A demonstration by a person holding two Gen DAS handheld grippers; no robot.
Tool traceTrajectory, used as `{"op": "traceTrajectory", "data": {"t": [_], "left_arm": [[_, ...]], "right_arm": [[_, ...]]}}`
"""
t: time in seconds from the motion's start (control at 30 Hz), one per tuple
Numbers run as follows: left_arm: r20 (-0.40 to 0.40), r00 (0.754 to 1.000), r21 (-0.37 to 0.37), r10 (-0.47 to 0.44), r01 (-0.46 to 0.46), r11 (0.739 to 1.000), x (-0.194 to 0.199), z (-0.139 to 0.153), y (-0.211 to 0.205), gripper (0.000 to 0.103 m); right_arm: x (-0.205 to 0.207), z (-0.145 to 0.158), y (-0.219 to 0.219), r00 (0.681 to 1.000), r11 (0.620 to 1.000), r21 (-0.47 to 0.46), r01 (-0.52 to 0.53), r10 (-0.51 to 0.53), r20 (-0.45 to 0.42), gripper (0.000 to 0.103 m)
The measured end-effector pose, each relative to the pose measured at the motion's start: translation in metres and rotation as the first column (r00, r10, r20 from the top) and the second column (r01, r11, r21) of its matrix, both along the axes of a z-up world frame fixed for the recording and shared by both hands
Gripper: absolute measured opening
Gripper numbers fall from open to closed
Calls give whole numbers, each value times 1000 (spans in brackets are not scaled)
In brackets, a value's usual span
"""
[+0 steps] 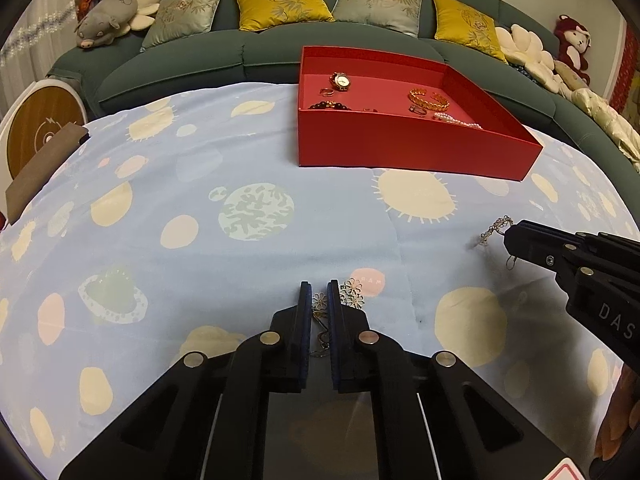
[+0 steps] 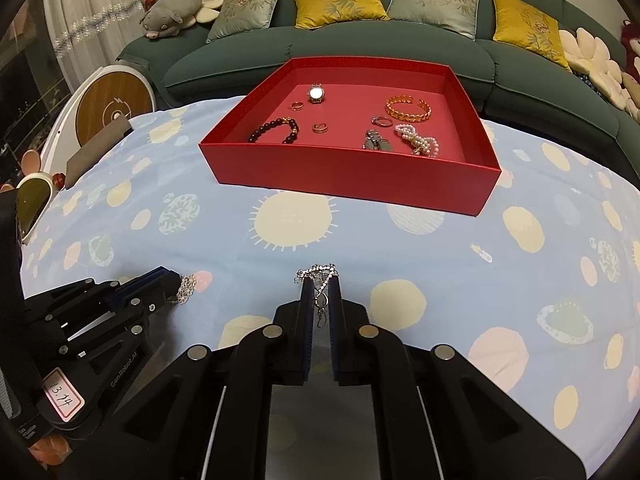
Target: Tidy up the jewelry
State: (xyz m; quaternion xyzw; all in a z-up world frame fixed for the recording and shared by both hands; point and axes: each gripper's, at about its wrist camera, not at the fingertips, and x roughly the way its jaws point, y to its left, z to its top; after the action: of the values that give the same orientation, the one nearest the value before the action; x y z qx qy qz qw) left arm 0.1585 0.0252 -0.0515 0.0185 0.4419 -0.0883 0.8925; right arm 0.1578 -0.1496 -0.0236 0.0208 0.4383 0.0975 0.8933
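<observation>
My left gripper (image 1: pixel 319 289) is shut on a gold flower-link chain (image 1: pixel 352 293) that lies partly on the blue cloth (image 1: pixel 200 260) and trails between the fingers. My right gripper (image 2: pixel 321 282) is shut on a silver rhinestone chain (image 2: pixel 318 270), held just above the cloth. The right gripper also shows in the left wrist view (image 1: pixel 510 238) with the silver chain (image 1: pixel 494 228) dangling. The left gripper shows at the left of the right wrist view (image 2: pixel 174 282). A red tray (image 2: pixel 352 178) ahead holds a watch (image 2: pixel 316 94), a gold bangle (image 2: pixel 408 109), a dark bead bracelet (image 2: pixel 276 129), pearls (image 2: pixel 418 141) and rings.
A green sofa (image 2: pixel 360 48) with yellow and grey cushions stands behind the table. A round wooden-faced device (image 2: pixel 114 106) and a grey pouch (image 2: pixel 96 152) sit at the table's left edge. Plush toys lie on the sofa.
</observation>
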Motion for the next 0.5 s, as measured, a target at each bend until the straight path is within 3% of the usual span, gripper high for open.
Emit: {"op": "traceTrajectory", "data": {"t": [0.5], "left_arm": [[78, 997, -111, 15, -6, 994, -3, 53, 21, 0]], "right_arm": [[-3, 20, -7, 999, 999, 30, 16, -17, 45, 6]]}}
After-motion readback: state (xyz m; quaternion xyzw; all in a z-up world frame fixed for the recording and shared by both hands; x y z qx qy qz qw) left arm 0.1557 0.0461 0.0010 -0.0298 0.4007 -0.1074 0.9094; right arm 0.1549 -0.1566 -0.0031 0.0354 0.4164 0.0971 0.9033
